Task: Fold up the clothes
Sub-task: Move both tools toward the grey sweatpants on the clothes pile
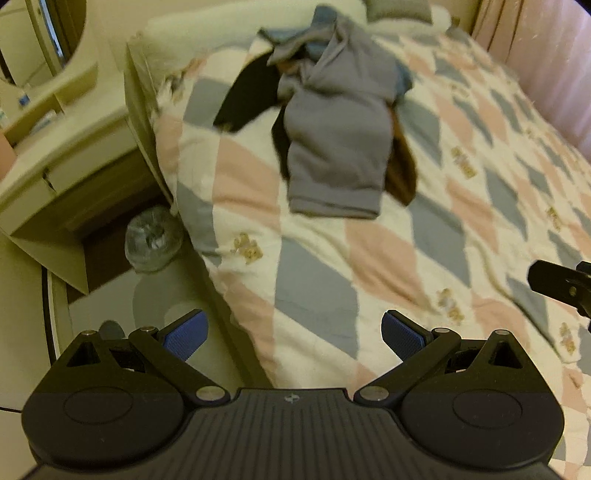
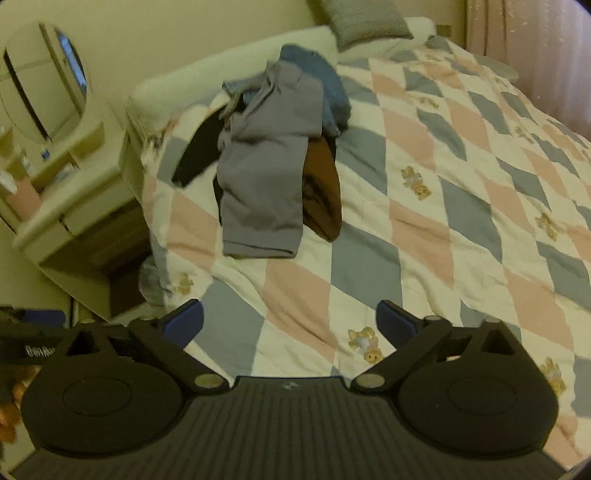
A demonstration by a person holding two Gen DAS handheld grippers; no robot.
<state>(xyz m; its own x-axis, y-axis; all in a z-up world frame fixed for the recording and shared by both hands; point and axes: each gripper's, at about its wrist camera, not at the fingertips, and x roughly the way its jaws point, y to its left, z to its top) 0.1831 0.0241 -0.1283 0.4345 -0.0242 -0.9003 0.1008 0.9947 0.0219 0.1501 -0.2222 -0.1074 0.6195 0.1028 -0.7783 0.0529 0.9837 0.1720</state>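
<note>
A pile of clothes lies on the bed's far left part. A grey garment (image 1: 336, 147) (image 2: 264, 192) lies on top, over a brown one (image 1: 400, 173) (image 2: 321, 192), a black one (image 1: 243, 98) (image 2: 197, 155) and a blue one (image 1: 321, 22) (image 2: 325, 81). My left gripper (image 1: 293, 338) is open and empty, well short of the pile, above the bed's left edge. My right gripper (image 2: 290, 325) is open and empty over the quilt, also short of the pile. Its black body shows at the right edge of the left wrist view (image 1: 561, 286).
The bed carries a pink, blue and white checked quilt (image 1: 461, 206) (image 2: 443, 221). A cream dresser with an oval mirror (image 1: 48, 155) (image 2: 55, 122) stands left of the bed. A clear plastic bag (image 1: 153, 240) lies on the floor beside it. A grey pillow (image 2: 365, 22) and a pink curtain (image 2: 535, 55) are beyond.
</note>
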